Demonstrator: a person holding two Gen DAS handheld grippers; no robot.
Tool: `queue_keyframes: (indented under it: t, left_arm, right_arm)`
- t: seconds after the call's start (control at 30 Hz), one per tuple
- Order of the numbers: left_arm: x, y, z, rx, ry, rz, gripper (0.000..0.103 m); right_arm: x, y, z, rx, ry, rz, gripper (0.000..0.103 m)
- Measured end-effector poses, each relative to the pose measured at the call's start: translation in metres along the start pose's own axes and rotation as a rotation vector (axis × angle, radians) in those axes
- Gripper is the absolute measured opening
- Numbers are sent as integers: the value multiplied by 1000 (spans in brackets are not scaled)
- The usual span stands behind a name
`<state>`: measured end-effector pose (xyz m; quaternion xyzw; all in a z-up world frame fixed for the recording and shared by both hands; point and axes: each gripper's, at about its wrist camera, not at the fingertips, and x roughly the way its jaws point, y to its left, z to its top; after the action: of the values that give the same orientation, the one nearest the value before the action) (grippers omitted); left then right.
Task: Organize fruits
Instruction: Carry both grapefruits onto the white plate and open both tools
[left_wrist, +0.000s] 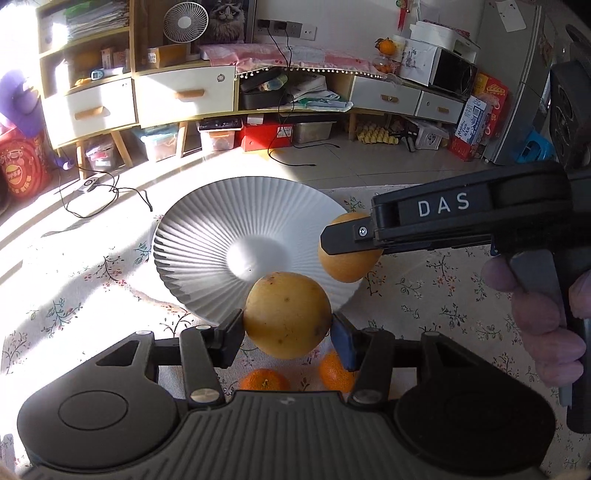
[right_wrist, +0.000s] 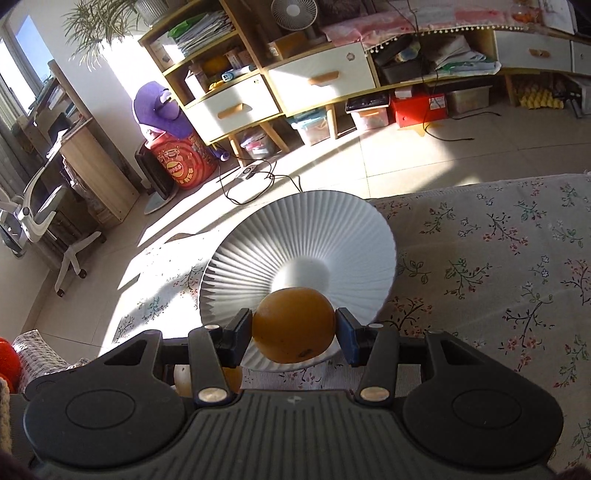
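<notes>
The ribbed white plate (left_wrist: 207, 229) holds no fruit; left gripper (left_wrist: 287, 326) clamps a yellow orange (left_wrist: 287, 314) at its near rim; right gripper (right_wrist: 293, 334) clamps a darker orange (right_wrist: 293, 325) above it.

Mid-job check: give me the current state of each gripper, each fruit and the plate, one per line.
Left hand-held gripper: shut on the speckled yellow orange, held above the near rim of the plate.
Right hand-held gripper: shut on the darker orange, held over the plate's edge.
White ribbed plate: on the floral tablecloth, nothing resting in it.
Two small tangerines: lying loose on the cloth, below the left hand-held gripper.
</notes>
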<state>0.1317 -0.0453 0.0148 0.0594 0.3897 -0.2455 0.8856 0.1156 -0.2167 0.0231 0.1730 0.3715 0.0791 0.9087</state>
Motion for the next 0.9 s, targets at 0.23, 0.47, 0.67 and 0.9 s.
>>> queue_keyframes:
  t: [0.23,0.47,0.67,0.9]
  left_arm:
    - [34,6,10,5,5,32,42]
    - [50,14,12,1,8,64,42]
    - [53,15,14,-12,-3,47,42]
    - [56,17,16,-23,-8,46,42]
  right_arm:
    - [25,-7,12,21,-12,18,45]
    - [41,-10,19,29,-1,-10,45]
    - [48,-9,20,31,14,-20,45]
    - [56,-7,22,23,32,-51,45]
